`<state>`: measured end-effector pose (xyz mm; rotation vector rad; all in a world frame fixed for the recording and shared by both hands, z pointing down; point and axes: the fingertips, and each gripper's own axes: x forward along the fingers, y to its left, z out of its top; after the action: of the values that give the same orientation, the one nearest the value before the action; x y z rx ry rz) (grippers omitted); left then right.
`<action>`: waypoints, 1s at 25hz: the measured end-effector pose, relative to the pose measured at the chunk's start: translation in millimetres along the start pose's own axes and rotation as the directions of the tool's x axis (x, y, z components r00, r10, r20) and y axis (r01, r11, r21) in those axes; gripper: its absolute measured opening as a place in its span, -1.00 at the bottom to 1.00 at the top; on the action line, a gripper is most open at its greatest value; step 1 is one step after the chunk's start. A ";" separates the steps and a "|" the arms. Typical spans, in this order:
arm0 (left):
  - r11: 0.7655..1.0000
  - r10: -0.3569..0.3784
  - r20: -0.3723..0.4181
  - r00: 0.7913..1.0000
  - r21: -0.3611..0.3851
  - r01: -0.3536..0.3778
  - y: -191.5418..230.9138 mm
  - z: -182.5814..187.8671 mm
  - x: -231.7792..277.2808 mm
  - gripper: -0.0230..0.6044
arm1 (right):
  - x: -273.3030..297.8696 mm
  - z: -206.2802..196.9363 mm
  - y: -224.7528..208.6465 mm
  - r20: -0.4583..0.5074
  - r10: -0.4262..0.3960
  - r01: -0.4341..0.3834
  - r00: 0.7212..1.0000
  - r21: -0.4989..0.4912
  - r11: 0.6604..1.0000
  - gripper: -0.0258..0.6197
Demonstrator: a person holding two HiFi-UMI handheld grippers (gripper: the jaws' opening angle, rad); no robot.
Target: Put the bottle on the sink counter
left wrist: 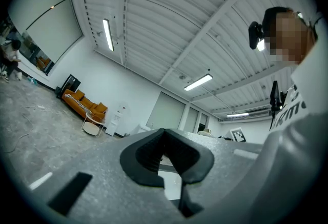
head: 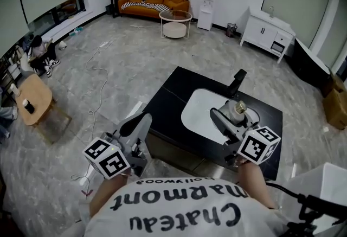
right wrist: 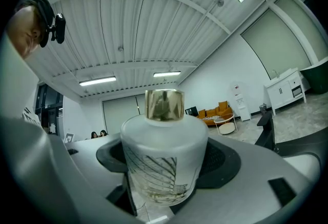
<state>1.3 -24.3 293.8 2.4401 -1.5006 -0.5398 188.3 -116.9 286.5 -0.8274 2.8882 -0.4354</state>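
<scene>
A frosted glass bottle [right wrist: 163,159] with a gold cap is clamped between the jaws of my right gripper [right wrist: 165,189]. In the head view the bottle [head: 237,110] and right gripper [head: 230,116] hang over the right side of the white basin [head: 199,114], which is set in the black sink counter [head: 169,95]. A black faucet [head: 236,81] stands just behind. My left gripper [head: 142,121] is at the counter's near left edge, tilted upward. Its dark pads [left wrist: 147,159] meet with nothing between them.
Behind the counter lie grey floor, a round coffee table [head: 175,22], an orange sofa [head: 154,2], a water dispenser [head: 206,10] and a white cabinet [head: 268,32]. A small wooden table [head: 33,98] and seated people are at the left. A cable [head: 96,95] trails over the floor.
</scene>
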 end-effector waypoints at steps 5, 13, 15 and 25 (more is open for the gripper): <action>1.000 0.014 -0.012 1.000 -0.001 -0.014 16.2 -4.0 12.2 -0.88 | 14.7 -3.8 -19.3 -0.002 -0.004 0.004 1.000 0.008 1.000 0.14; 0.999 0.023 -0.077 0.997 -0.028 -0.025 38.8 -17.8 19.1 -0.88 | 31.3 -25.0 -29.3 -0.034 -0.021 0.022 0.999 0.028 0.999 0.14; 0.999 0.017 -0.084 0.996 -0.039 -0.020 44.3 -21.4 22.7 -0.88 | 35.1 -33.1 -33.5 -0.050 -0.030 0.032 0.998 0.039 0.999 0.14; 0.996 -0.050 -0.105 0.993 -0.078 0.042 96.2 -18.3 56.8 -0.88 | 81.1 -37.4 -55.9 -0.073 -0.096 0.098 0.993 0.036 0.995 0.14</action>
<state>-45.6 -118.4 335.7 2.4100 -1.3608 -0.4581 141.0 -196.2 337.2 -0.9684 2.9027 -0.5406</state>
